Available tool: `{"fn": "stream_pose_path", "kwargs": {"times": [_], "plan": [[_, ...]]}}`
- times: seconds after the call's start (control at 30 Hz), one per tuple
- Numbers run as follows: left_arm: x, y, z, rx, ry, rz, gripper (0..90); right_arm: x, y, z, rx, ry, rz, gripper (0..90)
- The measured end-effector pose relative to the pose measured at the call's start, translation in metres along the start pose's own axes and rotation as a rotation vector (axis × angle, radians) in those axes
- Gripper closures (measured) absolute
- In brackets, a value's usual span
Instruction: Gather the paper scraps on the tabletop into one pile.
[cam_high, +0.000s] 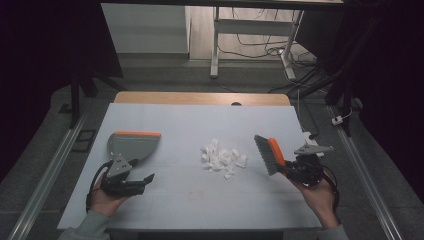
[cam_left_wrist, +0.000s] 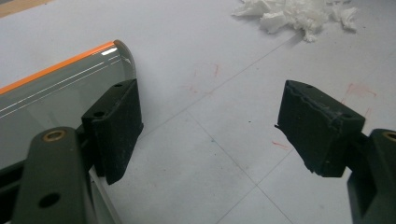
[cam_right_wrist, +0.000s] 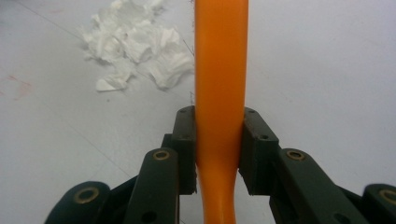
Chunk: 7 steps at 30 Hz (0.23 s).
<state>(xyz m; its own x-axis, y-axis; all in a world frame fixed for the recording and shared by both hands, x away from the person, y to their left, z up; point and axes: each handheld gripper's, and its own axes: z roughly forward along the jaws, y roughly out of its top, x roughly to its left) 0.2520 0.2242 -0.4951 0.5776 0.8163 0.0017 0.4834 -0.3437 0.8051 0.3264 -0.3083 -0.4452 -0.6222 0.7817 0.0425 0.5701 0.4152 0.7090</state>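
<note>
Either side of the paper scraps (cam_high: 223, 158): brush and dustpan staged.
Right tongs (cam_right_wrist: 218, 140) clamped on brush (cam_high: 270, 155); left tongs (cam_left_wrist: 219, 130) apart beside dustpan (cam_high: 131, 145) on worktop (cam_high: 200, 200). Likely next: grip dustpan, sweep scraps in.

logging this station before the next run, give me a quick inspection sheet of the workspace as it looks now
surface: white table top, faint red marks, wooden strip at far edge.
job's things: grey dustpan with orange lip at left; orange-backed brush with grey bristles at right; pile of torn white paper scraps between them.
clutter: nothing seen.
grippers: left gripper open beside the dustpan; right gripper shut on the brush handle.
cables: black cable loops from left gripper; loose cables on the floor beyond.
surroundings: white desk legs, dark curtains.
</note>
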Motion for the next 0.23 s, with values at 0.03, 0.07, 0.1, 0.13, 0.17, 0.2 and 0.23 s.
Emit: {"fn": "stream_pose_path", "kwargs": {"times": [0.03, 0.07, 0.1, 0.13, 0.17, 0.2, 0.23], "plan": [[0.0001, 0.0, 0.0001, 0.001, -0.001, -0.001, 22.4, -0.0001, -0.0016, 0.0002, -0.003, -0.001, 0.0, 69.9], [0.0001, 0.0, 0.0002, 0.002, -0.001, -0.001, 22.4, -0.0006, -0.0028, 0.0001, -0.007, 0.002, 0.001, 69.8], [0.0002, 0.0001, 0.0003, 0.003, -0.001, -0.001, 22.4, -0.0005, -0.0036, -0.0001, -0.01, 0.006, 0.007, 69.8], [0.0002, 0.0001, 0.0003, 0.003, -0.001, -0.001, 22.4, -0.0005, -0.0041, -0.0004, -0.013, 0.004, 0.006, 69.8], [0.0004, 0.0002, 0.0003, 0.004, -0.001, -0.001, 22.4, -0.0003, -0.0046, -0.0008, -0.018, 0.003, 0.002, 69.9], [0.0006, 0.0003, 0.0001, 0.003, -0.001, -0.002, 22.4, 0.0, -0.0051, -0.0013, -0.024, 0.005, 0.001, 69.9], [0.0009, 0.0003, 0.0, 0.003, -0.001, -0.002, 22.4, 0.0005, -0.0056, -0.0016, -0.029, 0.011, 0.004, 69.9]]}}
